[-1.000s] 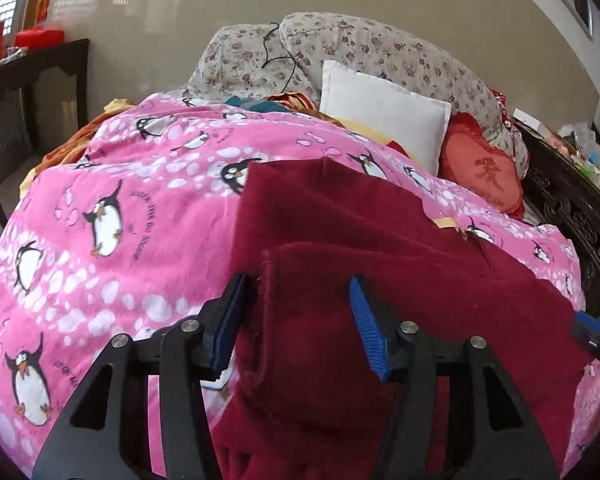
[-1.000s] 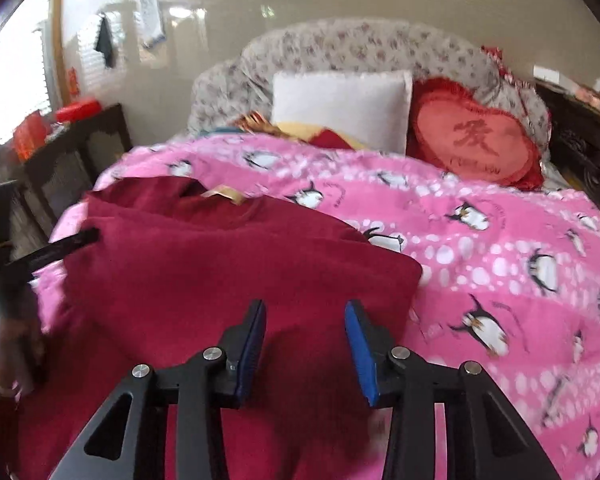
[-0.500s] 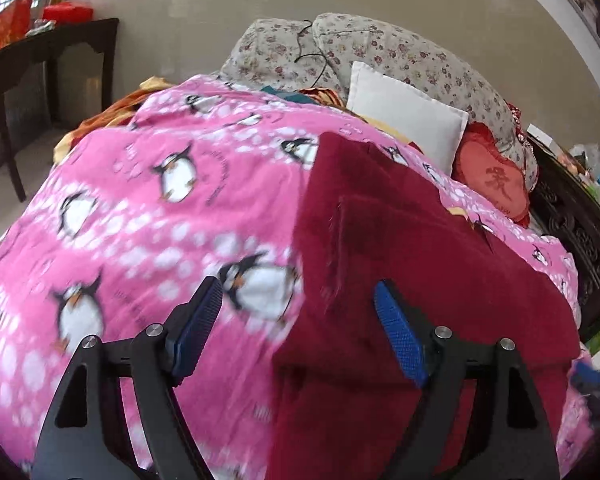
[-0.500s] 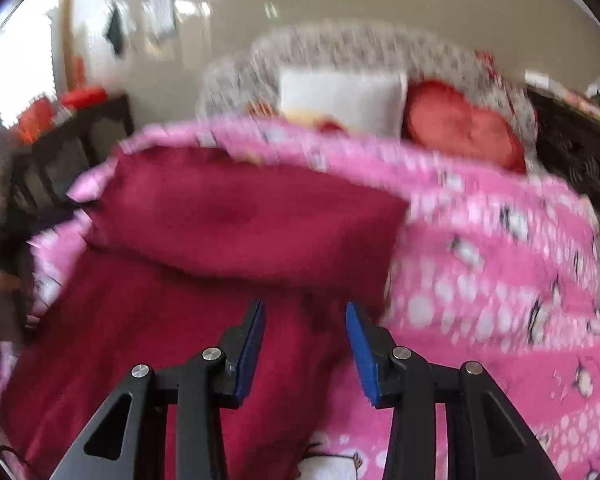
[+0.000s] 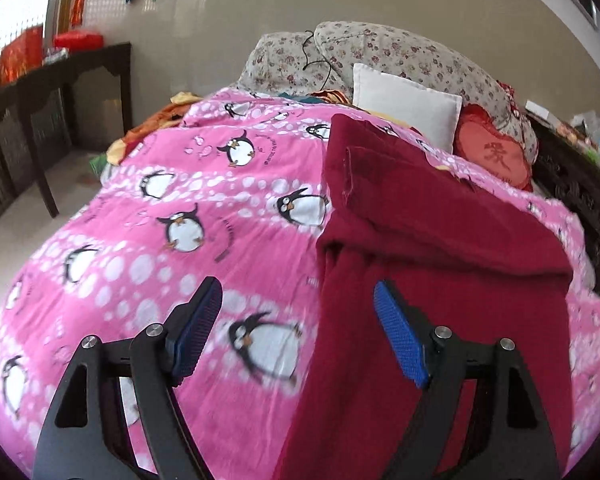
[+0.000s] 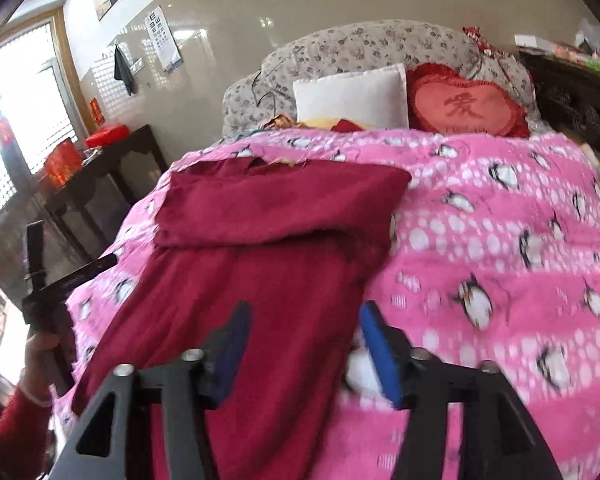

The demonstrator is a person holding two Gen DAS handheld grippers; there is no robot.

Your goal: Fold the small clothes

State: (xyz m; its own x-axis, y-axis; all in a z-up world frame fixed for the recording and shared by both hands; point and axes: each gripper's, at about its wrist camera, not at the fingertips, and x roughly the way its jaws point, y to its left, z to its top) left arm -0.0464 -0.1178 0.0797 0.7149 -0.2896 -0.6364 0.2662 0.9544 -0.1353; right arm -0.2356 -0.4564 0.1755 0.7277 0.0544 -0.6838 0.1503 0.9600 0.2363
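A dark red garment [image 5: 440, 248] lies on the pink penguin blanket [image 5: 204, 216], its top part folded down over its lower part. It also shows in the right wrist view [image 6: 268, 248]. My left gripper [image 5: 300, 328] is open and empty, over the garment's left edge near the bed's front. My right gripper [image 6: 304, 352] is open and empty, over the garment's lower right edge. The left gripper's body and the hand holding it show at the left of the right wrist view [image 6: 48, 300].
A white pillow [image 5: 404, 100], a red heart cushion [image 5: 496, 156] and floral pillows [image 5: 380, 52] lie at the head of the bed. A dark wooden table [image 5: 60, 80] stands to the left. Dark carved furniture [image 5: 580, 196] stands on the right.
Both grippers have pulled back toward the bed's front edge. The left gripper has opened wider and shifted left off the garment. The garment's top fold lies as before.
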